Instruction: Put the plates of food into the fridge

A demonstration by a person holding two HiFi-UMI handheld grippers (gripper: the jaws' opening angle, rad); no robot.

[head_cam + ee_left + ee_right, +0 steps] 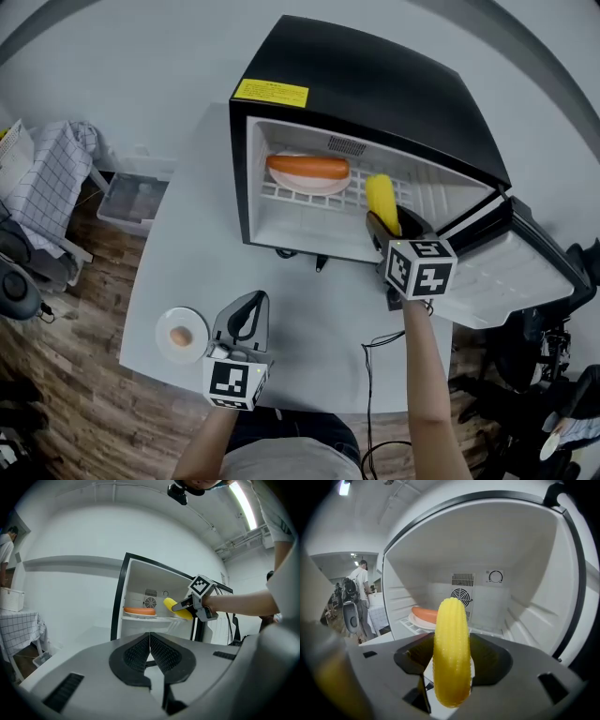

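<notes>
The right tool (392,232) grips the corn (381,202), lengthwise toward 12 o'clock into the fridge (375,84), sausage plate (309,185) at 11; the left tool (248,314), pinched empty, has the egg plate (181,336) at 9 o'clock.

My right gripper (452,645) clamps a knobbly yellow corn cob (451,658) upright between its dark pads. Past the cob is the white inside of a black-framed fridge (525,588). At its wire shelf's (404,623) left side, near the back, an orange-red sausage (425,614) lies on a white plate (415,622).
</notes>
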